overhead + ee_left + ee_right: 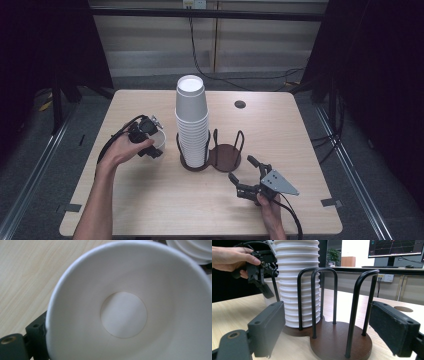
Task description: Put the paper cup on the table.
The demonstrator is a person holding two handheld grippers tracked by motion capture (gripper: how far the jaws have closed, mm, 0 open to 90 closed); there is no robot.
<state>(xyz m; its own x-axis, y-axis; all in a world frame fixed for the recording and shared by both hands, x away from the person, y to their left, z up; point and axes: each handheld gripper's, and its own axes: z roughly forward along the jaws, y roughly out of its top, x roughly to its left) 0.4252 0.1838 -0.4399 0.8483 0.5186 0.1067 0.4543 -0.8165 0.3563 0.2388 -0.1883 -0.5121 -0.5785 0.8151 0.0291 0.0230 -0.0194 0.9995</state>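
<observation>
A tall stack of white paper cups (191,120) stands in the left ring of a dark brown two-ring holder (225,156) with black wire loops. My left gripper (152,145) is just left of the stack, shut on a single white cup (159,140). In the left gripper view that cup (125,315) opens toward the camera, with one black finger (35,337) against its outer wall. My right gripper (242,168) is open in front of the holder's empty right ring (337,337). Its jaws stand wide apart, with nothing between them. The stack (297,277) rises behind the loops.
A round cable hole (240,104) sits in the wooden table (150,200) behind the holder. Cables run over the floor beyond the far edge. A monitor (395,248) stands on a desk in the right gripper view's background. Bare tabletop lies in front and to the right.
</observation>
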